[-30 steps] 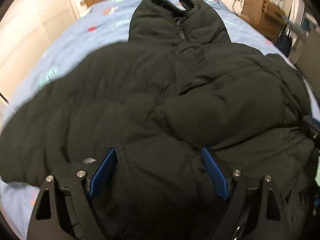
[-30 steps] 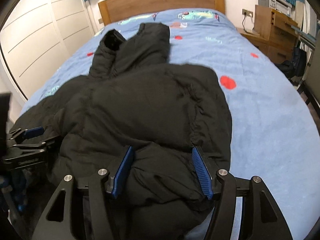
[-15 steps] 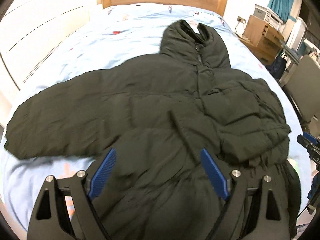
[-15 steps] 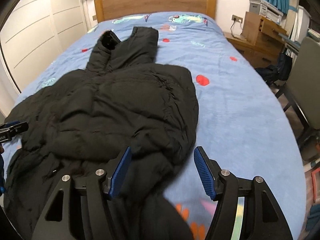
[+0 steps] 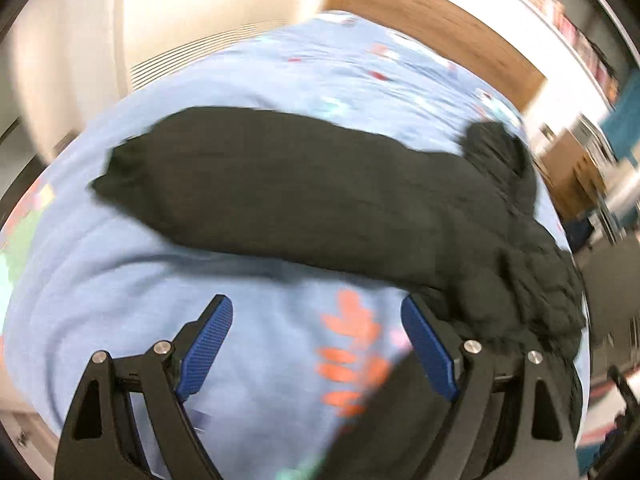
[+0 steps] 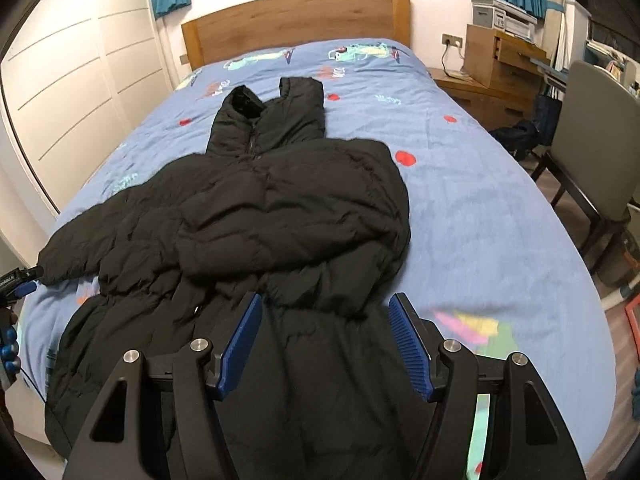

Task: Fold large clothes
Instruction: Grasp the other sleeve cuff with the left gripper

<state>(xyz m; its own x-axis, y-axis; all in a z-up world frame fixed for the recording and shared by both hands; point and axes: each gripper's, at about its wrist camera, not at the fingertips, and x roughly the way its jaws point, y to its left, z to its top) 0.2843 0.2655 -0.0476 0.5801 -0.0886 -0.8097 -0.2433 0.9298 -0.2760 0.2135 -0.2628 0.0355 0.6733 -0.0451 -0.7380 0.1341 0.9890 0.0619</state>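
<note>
Your black coat (image 6: 256, 216) lies lengthwise on the bed (image 6: 480, 216), right sleeve folded across its chest, while both your left hand-held gripper (image 5: 316, 344) and right hand-held gripper (image 6: 324, 344) hang spread and empty, presumably freed for the outstretched left sleeve (image 5: 260, 184).

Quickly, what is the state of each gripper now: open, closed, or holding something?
Left gripper: open, holding nothing, above the blue bedsheet.
Right gripper: open, holding nothing, above the black jacket.
</note>
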